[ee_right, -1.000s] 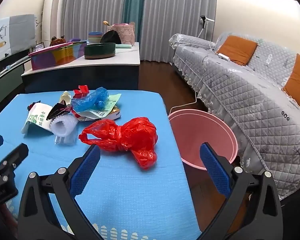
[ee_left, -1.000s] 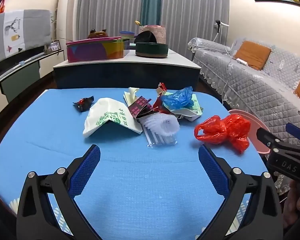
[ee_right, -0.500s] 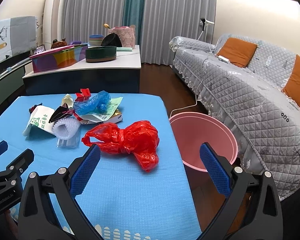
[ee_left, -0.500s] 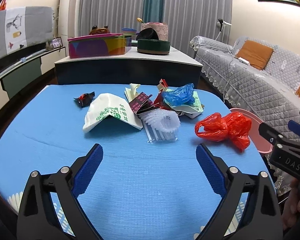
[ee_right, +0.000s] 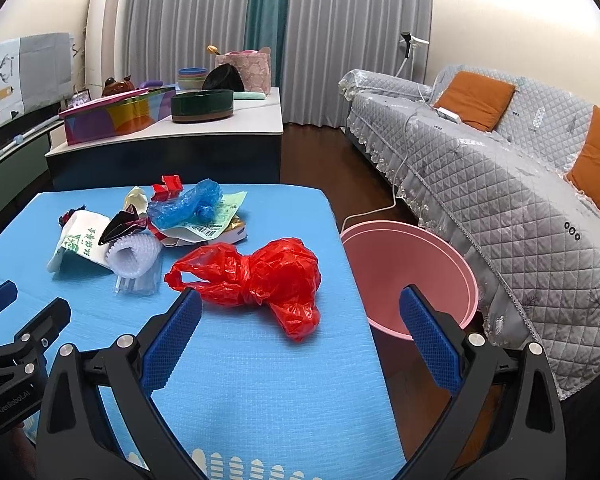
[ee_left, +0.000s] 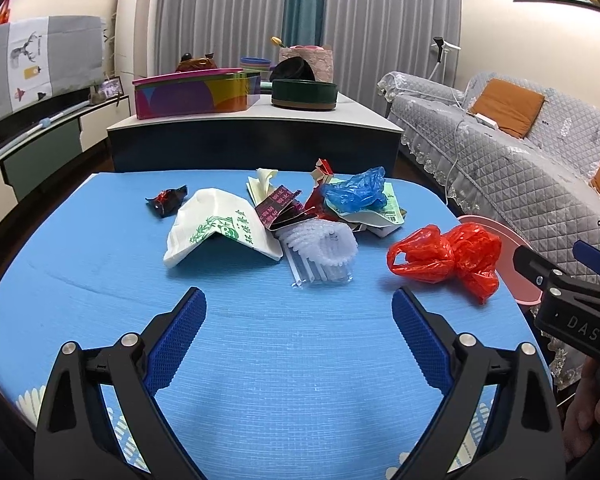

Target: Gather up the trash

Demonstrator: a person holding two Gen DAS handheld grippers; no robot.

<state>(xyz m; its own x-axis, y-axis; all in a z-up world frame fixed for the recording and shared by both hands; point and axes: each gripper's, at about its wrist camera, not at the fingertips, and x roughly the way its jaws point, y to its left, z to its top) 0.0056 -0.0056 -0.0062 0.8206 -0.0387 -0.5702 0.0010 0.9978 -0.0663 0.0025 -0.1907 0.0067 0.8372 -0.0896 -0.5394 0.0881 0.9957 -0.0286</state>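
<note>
Right wrist view: the right gripper (ee_right: 300, 332) is seen spread wide and empty at the bottom of the frame, its left pad just short of the red bag (ee_right: 256, 276) at centre, its right pad over the pink bin (ee_right: 452, 256) at centre right. The bin stands on the floor just beside the table (ee_right: 260, 392) edge. In the left wrist view the left gripper (ee_left: 299, 332) is likewise spread and empty at the bottom, well short of the heap: a white bag (ee_left: 216, 228), a clear ribbed wrapper (ee_left: 324, 248), a blue bag (ee_left: 356, 192) and small dark wrappers in the upper middle. Nothing is judged to have been collected yet. If the red bag is pinched by a loose fold only, it could be dropped short of the bin or snagged on the rim. The thin film could be slid along the cloth rather than caught. If the heap is entered carelessly, light scraps could be swept off the far edge. The two grippers could also be knocked together near the red bag.
</note>
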